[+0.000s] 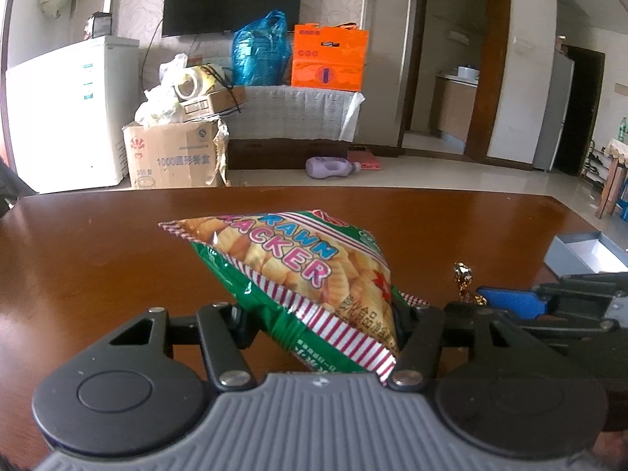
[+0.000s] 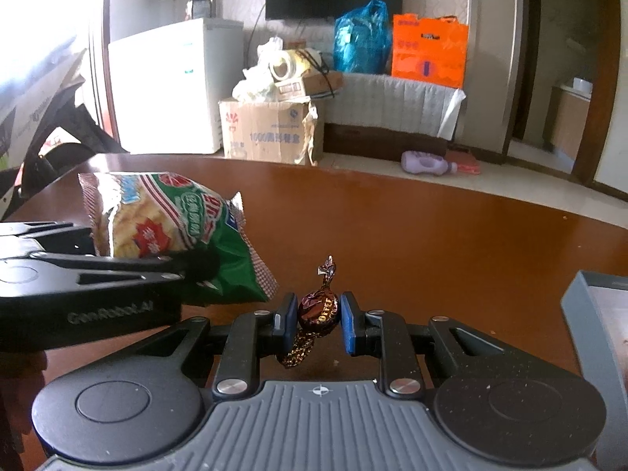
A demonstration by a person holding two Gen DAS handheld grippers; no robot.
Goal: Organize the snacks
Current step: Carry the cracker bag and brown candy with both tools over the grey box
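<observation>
My left gripper [image 1: 320, 324] is shut on a green prawn cracker bag [image 1: 298, 267] and holds it over the brown table [image 1: 98, 243]. The bag also shows in the right wrist view [image 2: 168, 227], gripped by the left gripper [image 2: 188, 267]. My right gripper [image 2: 318, 320] is shut on a brown toffee candy [image 2: 318, 310] with twisted gold ends, just above the table. In the left wrist view the candy [image 1: 463, 274] and the right gripper's blue fingertips [image 1: 510, 300] sit right of the bag.
A grey open box [image 1: 588, 253] lies at the table's right edge, also in the right wrist view [image 2: 588, 333]. Beyond the table stand a white fridge [image 1: 70, 114], cardboard boxes [image 1: 172, 157] and a bench with bags [image 1: 298, 114].
</observation>
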